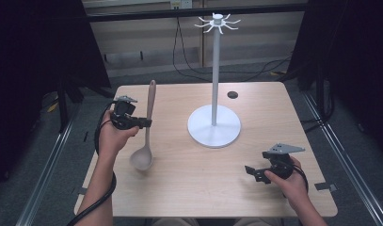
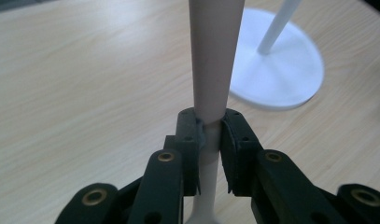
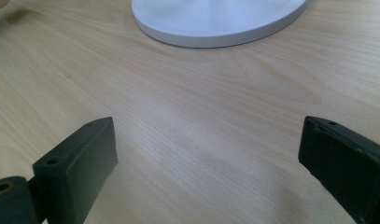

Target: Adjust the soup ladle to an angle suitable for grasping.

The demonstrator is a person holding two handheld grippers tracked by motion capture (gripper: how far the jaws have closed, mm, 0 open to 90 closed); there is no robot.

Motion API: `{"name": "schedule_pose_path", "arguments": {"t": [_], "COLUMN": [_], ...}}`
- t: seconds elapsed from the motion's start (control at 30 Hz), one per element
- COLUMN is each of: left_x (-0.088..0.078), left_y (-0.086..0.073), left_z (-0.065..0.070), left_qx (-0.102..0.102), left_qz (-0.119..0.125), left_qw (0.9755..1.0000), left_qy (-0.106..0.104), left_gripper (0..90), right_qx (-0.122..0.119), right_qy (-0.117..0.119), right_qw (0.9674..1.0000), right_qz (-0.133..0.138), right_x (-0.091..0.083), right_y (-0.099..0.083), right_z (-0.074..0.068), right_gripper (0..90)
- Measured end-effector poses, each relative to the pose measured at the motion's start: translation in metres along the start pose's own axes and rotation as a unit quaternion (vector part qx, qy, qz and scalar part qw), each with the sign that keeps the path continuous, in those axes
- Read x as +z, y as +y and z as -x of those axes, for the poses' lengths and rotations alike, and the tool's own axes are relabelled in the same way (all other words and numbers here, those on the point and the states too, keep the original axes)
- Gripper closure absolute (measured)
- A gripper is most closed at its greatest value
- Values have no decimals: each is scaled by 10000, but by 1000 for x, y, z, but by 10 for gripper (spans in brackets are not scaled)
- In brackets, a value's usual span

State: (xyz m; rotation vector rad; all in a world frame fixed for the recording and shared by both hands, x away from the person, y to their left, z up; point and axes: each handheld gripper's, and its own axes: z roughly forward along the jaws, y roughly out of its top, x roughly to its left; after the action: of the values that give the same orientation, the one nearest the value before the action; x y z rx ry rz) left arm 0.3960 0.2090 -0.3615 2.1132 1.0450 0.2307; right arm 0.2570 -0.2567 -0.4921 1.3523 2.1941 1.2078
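On the table's (image 1: 189,188) left side in the high view, the left gripper (image 1: 144,123) clamps the handle of a pinkish ladle (image 1: 147,136), its bowl low near the tabletop; the right gripper (image 1: 251,172) rests near the front right. In the left gripper view, both pads pinch the handle, with the white stand (image 2: 283,74) beyond. In the right gripper view, the jaws gape wide over bare wood.

ladle (image 1: 146,136) left of stand (image 1: 214,123) | both on table (image 1: 189,188)
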Motion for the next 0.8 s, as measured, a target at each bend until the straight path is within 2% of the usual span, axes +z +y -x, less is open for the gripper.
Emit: {"name": "schedule_pose_path", "arguments": {"t": [0.13, 0.17, 0.23, 0.27, 0.3, 0.5, 0.8], "left_x": [-9, -11, -13, -14, -16, -19, -22], "left_y": [6, 7, 9, 10, 11, 16, 20], "left_z": [5, 6, 8, 8, 10, 16, 24], "left_qx": [25, 55, 71, 125, 124, 234, 210], "left_qz": [407, 424, 617, 616, 743, 997, 1380], "left_qw": [9991, 9990, 9980, 9979, 9969, 9944, 9893], "left_qy": [-99, -102, -152, -176, -213, -278, -430], "left_gripper": [783, 782, 782, 782, 782, 782, 781], "right_qx": [-6, -6, -20, -21, -14, -23, 2], "right_qy": [6, 12, 10, 12, 11, 17, 16], "right_qw": [10000, 10000, 10000, 10000, 10000, 10000, 10000], "right_qz": [2, -9, -17, -16, -12, 3, -8], "right_x": [1, 1, 1, 1, 1, 1, 0], "right_y": [0, 0, 0, 0, 0, 0, 0], "right_z": [0, -1, -1, -1, -1, -1, -2], "right_gripper": [41, 41, 41, 41, 41, 41, 41]}}
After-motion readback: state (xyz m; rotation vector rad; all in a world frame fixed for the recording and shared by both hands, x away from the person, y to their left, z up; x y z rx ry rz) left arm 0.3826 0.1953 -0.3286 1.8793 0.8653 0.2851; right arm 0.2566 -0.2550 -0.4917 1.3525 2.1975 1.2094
